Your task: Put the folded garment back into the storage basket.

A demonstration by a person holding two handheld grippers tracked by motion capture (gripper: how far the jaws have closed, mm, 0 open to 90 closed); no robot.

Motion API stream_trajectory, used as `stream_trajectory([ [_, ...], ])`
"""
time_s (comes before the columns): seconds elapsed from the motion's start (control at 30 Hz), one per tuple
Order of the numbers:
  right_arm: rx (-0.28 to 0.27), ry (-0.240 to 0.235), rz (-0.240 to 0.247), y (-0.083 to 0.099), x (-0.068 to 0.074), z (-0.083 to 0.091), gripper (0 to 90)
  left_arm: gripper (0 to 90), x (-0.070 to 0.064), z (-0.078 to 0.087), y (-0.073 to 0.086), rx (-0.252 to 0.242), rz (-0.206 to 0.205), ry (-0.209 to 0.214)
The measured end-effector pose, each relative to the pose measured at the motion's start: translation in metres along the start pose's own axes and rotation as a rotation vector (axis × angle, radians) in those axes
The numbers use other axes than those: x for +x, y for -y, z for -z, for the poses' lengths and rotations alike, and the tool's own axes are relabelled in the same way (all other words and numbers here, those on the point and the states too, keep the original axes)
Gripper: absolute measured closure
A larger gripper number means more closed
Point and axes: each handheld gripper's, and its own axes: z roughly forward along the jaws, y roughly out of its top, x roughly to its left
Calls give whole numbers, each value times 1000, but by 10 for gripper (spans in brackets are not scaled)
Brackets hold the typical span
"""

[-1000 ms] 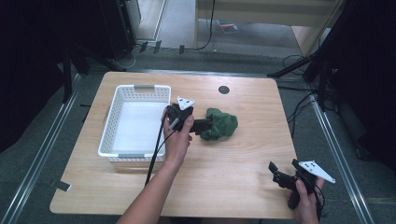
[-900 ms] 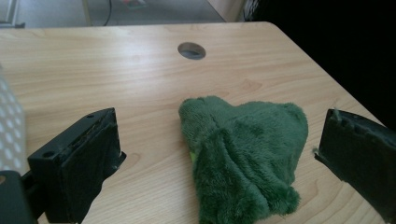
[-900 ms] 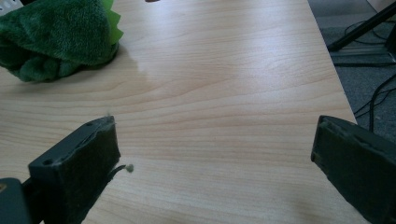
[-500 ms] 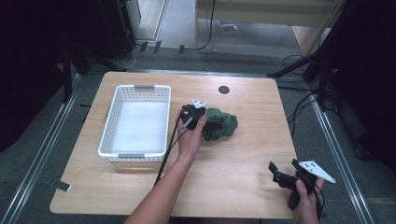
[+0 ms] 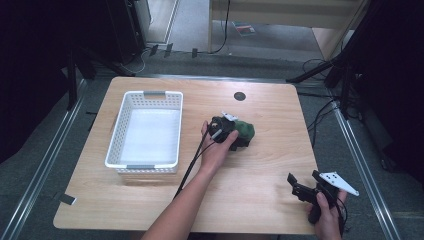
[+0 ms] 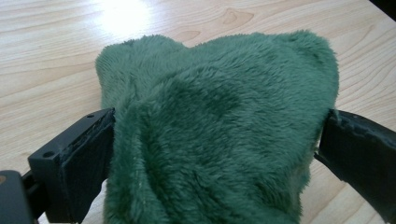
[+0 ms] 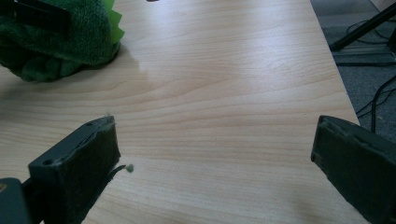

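Observation:
A green plush toy [image 5: 246, 130] lies on the wooden table [image 5: 270, 165], right of centre. My left gripper [image 5: 238, 137] has reached it from the left; in the left gripper view the plush [image 6: 219, 135] bulges between the two jaws, which stand wide apart at its sides, so the left gripper [image 6: 217, 140] is open around it. My right gripper [image 5: 304, 181] hovers open near the table's front right corner, with nothing between its jaws. In the right gripper view the right gripper [image 7: 215, 154] faces bare wood, and the plush [image 7: 56, 42] sits at the top left.
A white plastic basket [image 5: 116, 135], with nothing inside, stands on the left half of the table. A small black round grommet [image 5: 240, 96] sits near the far edge. Cables and stand legs lie on the floor beyond the right edge.
My left gripper has moved to the right, from beside the basket onto the green plush, so its jaws now straddle the toy. The right gripper has stayed in place.

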Motion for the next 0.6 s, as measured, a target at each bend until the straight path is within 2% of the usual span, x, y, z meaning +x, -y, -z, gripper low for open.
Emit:
stream_trajectory([
  [0.1,0,-1,0,0,0,0,12,0,-1,-3,1,23,-23,-22],
  [0.23,2,0,0,0,0,0,12,0,-3,-8,3,56,-27,-50],
  [0.43,2,1,-1,0,0,0,12,0,-2,-14,4,83,-16,-49],
  [0.6,3,1,-1,0,0,0,12,35,-2,-15,5,95,-36,-46],
])
